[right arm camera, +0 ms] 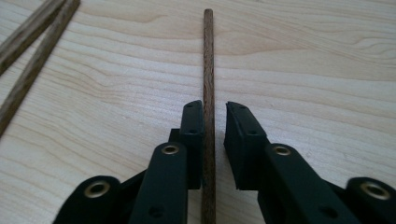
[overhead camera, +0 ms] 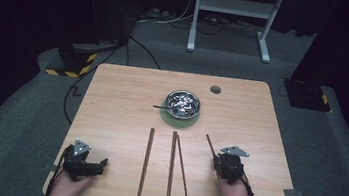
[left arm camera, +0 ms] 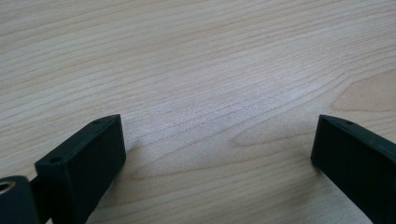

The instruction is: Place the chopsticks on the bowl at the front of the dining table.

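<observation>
Wooden chopstick [right arm camera: 208, 70] lay on the tabletop [right arm camera: 303, 56], right of the other three, between the right tongs [right arm camera: 214, 112], narrowly parted around it; a loose closure risked rolling it. Left tongs [left arm camera: 217, 140] stood wide, empty

Right tongs [right arm camera: 214, 121] seen along their two black jaws, which stand narrowly apart around a dark wooden chopstick [right arm camera: 208, 60] lying lengthwise on the pale worktop [right arm camera: 303, 60]; the left jaw touches it, the right stands just clear. Two more chopsticks [right arm camera: 32, 42] lie at upper left.
</observation>
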